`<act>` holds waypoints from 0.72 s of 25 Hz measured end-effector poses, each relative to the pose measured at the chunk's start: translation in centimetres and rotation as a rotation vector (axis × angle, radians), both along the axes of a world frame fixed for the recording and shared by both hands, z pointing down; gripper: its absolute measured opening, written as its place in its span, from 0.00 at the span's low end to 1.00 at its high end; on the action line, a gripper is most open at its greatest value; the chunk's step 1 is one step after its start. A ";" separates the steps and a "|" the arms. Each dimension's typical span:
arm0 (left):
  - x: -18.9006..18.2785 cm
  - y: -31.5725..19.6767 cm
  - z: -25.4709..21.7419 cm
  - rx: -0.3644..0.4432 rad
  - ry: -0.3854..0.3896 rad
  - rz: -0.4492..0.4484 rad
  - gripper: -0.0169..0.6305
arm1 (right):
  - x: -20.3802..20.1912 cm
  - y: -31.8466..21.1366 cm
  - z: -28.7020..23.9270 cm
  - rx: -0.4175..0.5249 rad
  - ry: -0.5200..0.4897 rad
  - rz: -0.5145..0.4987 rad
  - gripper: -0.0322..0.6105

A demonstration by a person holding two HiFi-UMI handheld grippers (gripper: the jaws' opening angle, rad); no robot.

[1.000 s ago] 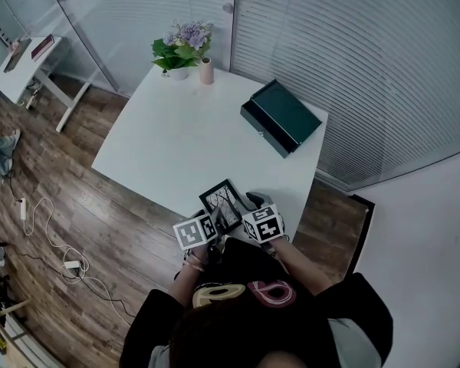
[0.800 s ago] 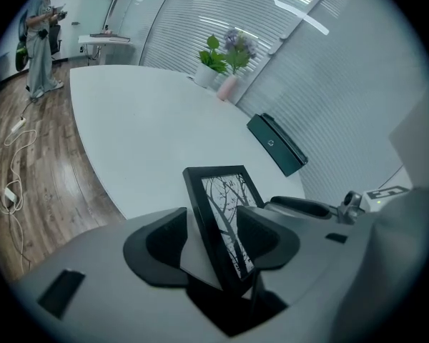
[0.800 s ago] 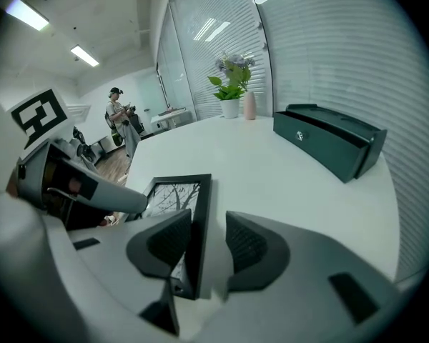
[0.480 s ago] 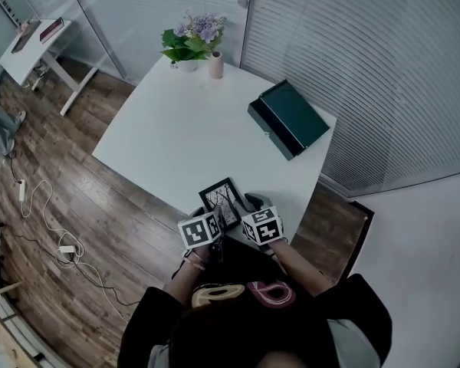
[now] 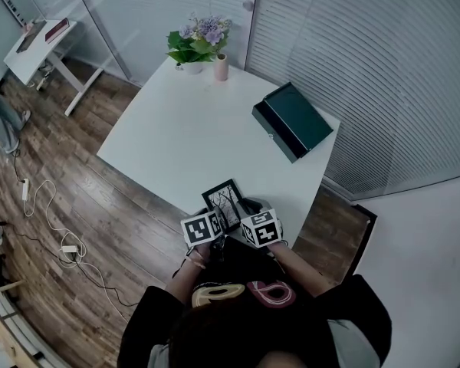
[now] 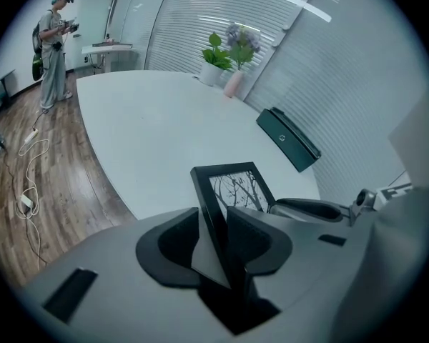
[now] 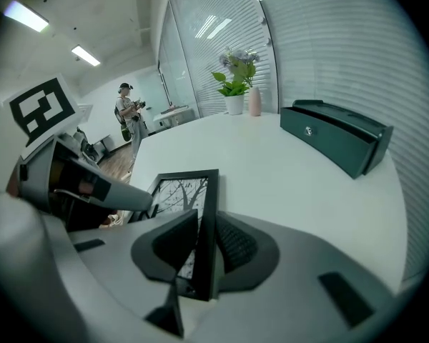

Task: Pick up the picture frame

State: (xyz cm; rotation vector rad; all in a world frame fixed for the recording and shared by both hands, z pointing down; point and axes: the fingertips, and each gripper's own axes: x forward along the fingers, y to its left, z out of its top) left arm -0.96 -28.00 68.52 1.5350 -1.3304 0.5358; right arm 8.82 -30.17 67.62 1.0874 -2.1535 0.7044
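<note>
Picture frame [image 5: 224,203], black with a bare-tree print behind the glass, is at the near edge of the white surface [image 5: 184,136]. That places it in the lower middle of the head view, right in front of the person. It leans up rather than lying flat. Its lower edge is covered by the claws, so I cannot tell whether it touches the surface.

The left claw [image 6: 216,224] has just been closing. Its jaws are clenched on the frame's left bar, which runs up between them in the left gripper view. The right claw [image 7: 204,238] has likewise just been closing. It grasps the frame's right bar, and the dark pads appear to press it from both sides. In the head view the two claws sit side by side at the bottom of the frame, one on each side of it.

A dark green box [image 5: 295,119] lies near the surface's right edge, well apart from the frame. At the far corner, in the upper middle of the head view, stands a potted plant [image 5: 193,43] with purple flowers. A small pink vase [image 5: 221,67] stands just beside it.

To the left of the surface is a wooden floor [image 5: 77,182] with white cables [image 5: 42,221] trailing across it. A small white desk [image 5: 42,41] stands in the upper left. In the upper left of the left gripper view, a second person [image 6: 56,38] stands on the floor near that desk.
</note>
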 end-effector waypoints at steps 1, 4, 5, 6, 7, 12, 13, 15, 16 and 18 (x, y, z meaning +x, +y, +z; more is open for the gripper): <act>0.0 0.0 0.0 -0.002 0.003 0.001 0.22 | -0.1 0.0 0.0 0.002 0.003 0.001 0.19; -0.1 0.0 0.0 -0.004 0.009 0.005 0.22 | -0.2 0.0 -0.1 -0.003 0.006 0.001 0.19; -0.1 0.1 0.0 -0.005 0.010 0.008 0.21 | -0.3 0.1 0.0 -0.008 0.004 0.001 0.19; -0.2 0.2 0.0 -0.007 0.011 0.011 0.21 | -0.3 0.2 0.0 -0.015 0.003 0.001 0.19; -0.2 0.2 0.0 -0.008 0.014 0.012 0.21 | -0.3 0.3 0.0 -0.019 0.001 0.002 0.18; -0.5 0.1 -0.1 -0.009 0.051 -0.012 0.19 | -0.6 0.3 -0.2 -0.017 0.012 0.000 0.18; -0.5 0.2 -0.1 -0.010 0.064 -0.022 0.18 | -0.7 0.4 -0.1 -0.018 0.018 -0.003 0.18; -0.6 0.2 -0.1 -0.010 0.078 -0.037 0.18 | -0.6 0.5 -0.1 -0.022 0.022 -0.002 0.18; -0.6 0.2 -0.1 -0.008 0.078 -0.040 0.18 | -0.6 0.5 0.0 -0.023 0.021 0.001 0.17; -0.5 0.1 -0.1 -0.001 0.075 -0.043 0.17 | -0.5 0.4 -0.1 -0.020 0.022 0.003 0.17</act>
